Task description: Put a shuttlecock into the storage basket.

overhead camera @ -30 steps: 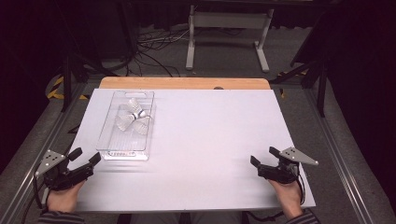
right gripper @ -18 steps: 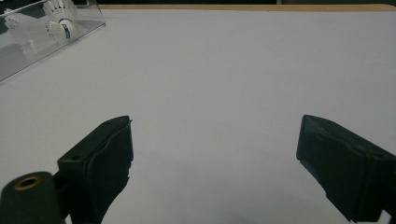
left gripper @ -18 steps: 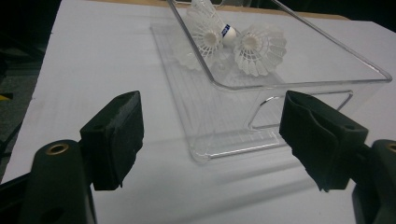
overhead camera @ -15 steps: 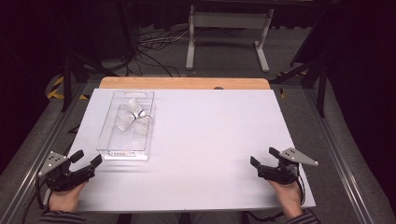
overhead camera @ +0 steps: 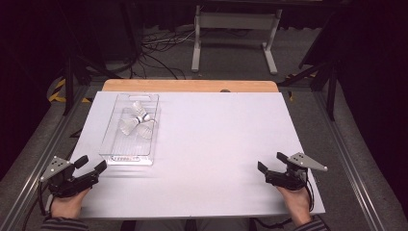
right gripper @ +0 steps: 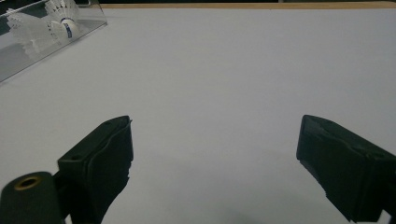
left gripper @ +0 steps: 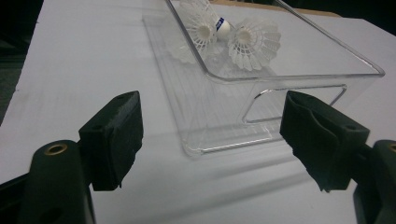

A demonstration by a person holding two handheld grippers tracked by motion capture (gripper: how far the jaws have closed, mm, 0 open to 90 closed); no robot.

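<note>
While both hands rest at the near edge of the white-topped bench (overhead camera: 216, 144), the work in hand looks like it centres on the clear rectangular plastic tray (overhead camera: 115, 147) lying on the bench's left half, its long sides running away from the person. Three white feathered shuttlecocks (overhead camera: 137, 122) sit bunched in the tray's far half, corks together and skirts fanned outward, so the near half of the tray is bare.

The left gripper (overhead camera: 89, 167) sits just short of the tray's near left corner, its jaws spread wide with nothing between them. In the left gripper view the tray's near end wall (left gripper: 280, 93), with its cut-out handle slot, stands right ahead between the two jaws, which suggests this hand is lined up to take that wall or reach over it for the shuttlecocks (left gripper: 233, 37). It is near the tray but not touching it.

The right gripper (overhead camera: 272, 164) rests well apart at the near right of the bench, jaws likewise spread and empty, probably parked clear until needed; in its own view the tray (right gripper: 42, 42) lies far off at upper left.

Open white surface stretches between the tray and the right hand, leaving ample room. A strip of bare wood (overhead camera: 192, 85) marks the far edge.
</note>
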